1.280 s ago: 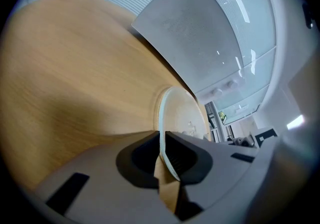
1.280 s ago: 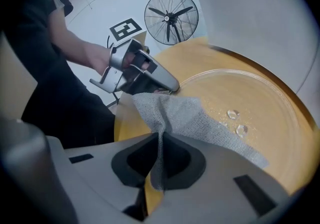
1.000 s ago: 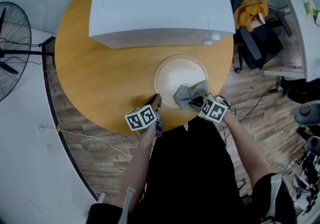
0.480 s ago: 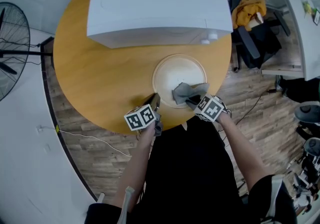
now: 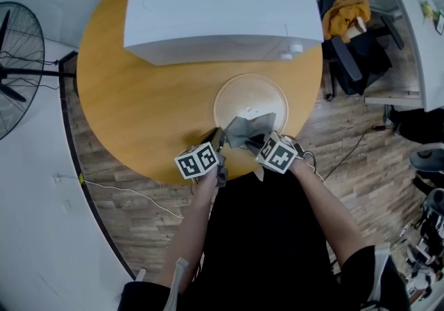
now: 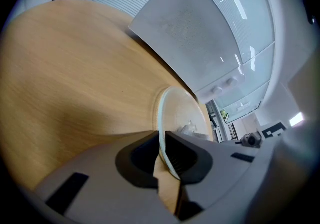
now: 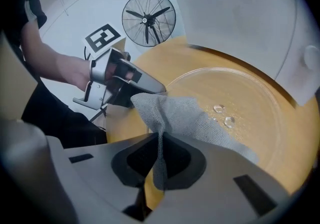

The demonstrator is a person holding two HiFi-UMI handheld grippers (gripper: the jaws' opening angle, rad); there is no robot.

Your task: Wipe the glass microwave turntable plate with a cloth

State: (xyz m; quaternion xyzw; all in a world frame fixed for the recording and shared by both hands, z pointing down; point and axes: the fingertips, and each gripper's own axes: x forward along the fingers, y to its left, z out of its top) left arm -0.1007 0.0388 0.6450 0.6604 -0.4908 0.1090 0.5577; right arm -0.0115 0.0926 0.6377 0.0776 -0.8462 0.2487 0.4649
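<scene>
So, the clear round glass turntable plate (image 5: 250,103) is sitting on the round light-wood table (image 5: 139,94). It's right in front of the big white microwave (image 5: 222,4) and close to the table edge nearest the person.

The left gripper (image 5: 218,139) has the plate by its near-left rim. In the left gripper view you can see the glass edge running straight between the two dark pads, and they're closed in on it with only the rim's thickness between them. Whether the plate is flat on the wood or tipped up a touch on that side, I honestly can't tell from these angles.

The right gripper (image 5: 258,140) is pinched tight on a grey woven cloth (image 5: 244,130). A fold of the fabric stands up between its jaws, and the rest spreads forward over the near-left part of the plate. The far corner of the cloth ends just beside the left gripper's tip, and the two grippers sit close together at the plate's near edge.

A couple of small water droplets (image 7: 222,114) are on the glass just past the cloth, and the rest of the plate surface is uncovered.

Off to the left, a black standing fan (image 5: 14,66) is on the floor beside the table.
</scene>
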